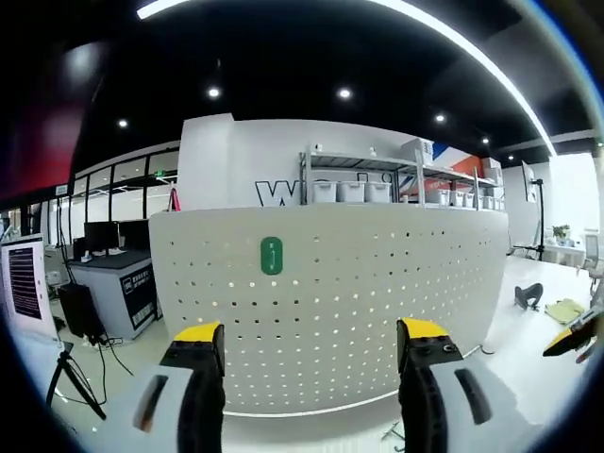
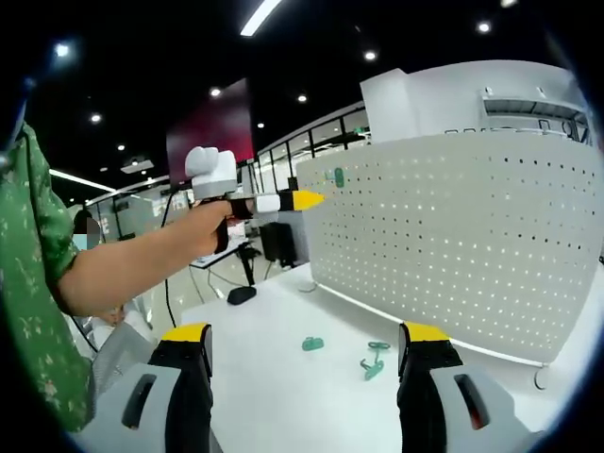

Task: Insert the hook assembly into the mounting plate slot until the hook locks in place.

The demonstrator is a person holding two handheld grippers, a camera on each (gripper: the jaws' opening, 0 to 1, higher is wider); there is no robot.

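Facing hook (image 1: 271,256), left hand-held gripper (image 1: 311,349) apart

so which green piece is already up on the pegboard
The green plate fixed upright on the pegboard. The other two green pieces, one and another, lie loose on the table.

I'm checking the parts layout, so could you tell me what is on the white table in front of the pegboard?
Two small green hook pieces lie on the white table, apart from each other, near the pegboard. The right claw hides some tabletop nearest the camera.
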